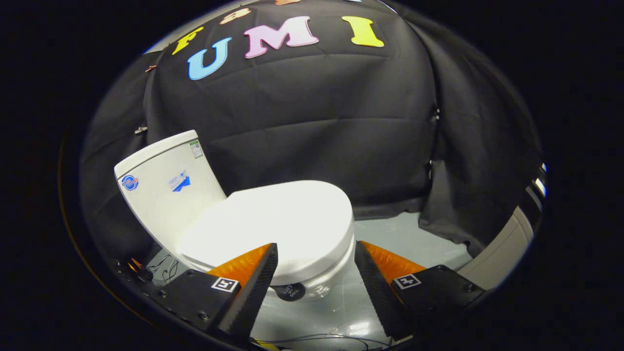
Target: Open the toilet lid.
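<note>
A white toilet stands just ahead of the fingers, its lid (pixel 273 222) lying flat and closed over the bowl. The lid's rounded front rim (pixel 321 268) sits between the two fingertips and a little beyond them. The tank (pixel 165 187) rises behind the lid to the left, with small stickers on its side. My gripper (pixel 317 251) is open, the fingers spread wide on either side of the lid's front edge, nothing pressed between them. The left fingertip (pixel 265 258) overlaps the lid's near edge in the view; whether it touches is unclear.
Pale grey floor (pixel 399 234) spreads to the right of the bowl. Black cloth walls hang behind and to the right. Thin cables (pixel 163 268) lie on the floor by the tank's base, and more wire runs under the fingers. A pale panel (pixel 507 248) edges the far right.
</note>
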The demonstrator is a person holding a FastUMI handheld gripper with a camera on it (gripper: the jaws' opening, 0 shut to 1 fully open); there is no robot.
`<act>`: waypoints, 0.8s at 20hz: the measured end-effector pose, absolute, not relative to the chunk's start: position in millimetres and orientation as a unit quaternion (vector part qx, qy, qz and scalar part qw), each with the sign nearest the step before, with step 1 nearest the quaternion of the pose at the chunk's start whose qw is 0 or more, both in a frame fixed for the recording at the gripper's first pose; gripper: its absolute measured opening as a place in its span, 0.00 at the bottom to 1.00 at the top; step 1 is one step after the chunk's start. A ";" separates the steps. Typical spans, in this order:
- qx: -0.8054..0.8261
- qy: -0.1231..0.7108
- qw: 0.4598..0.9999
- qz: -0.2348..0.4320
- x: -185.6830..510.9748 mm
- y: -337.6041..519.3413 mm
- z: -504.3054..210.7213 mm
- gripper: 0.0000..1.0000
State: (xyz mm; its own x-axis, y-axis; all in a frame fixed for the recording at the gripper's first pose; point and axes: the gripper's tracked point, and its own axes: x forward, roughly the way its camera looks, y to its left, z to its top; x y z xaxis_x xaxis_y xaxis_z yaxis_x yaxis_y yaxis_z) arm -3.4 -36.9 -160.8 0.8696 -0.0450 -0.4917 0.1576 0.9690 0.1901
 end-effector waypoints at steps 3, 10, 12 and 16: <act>0.139 0.307 0.940 -0.047 -12.7 -31.9 -194.4 0.98; 0.228 0.373 0.899 -0.031 -22.1 -20.3 -240.4 0.90; 0.272 0.383 0.883 -0.021 -23.1 -11.5 -246.6 0.90; 0.346 0.403 0.847 -0.017 -24.5 -0.8 -261.3 0.70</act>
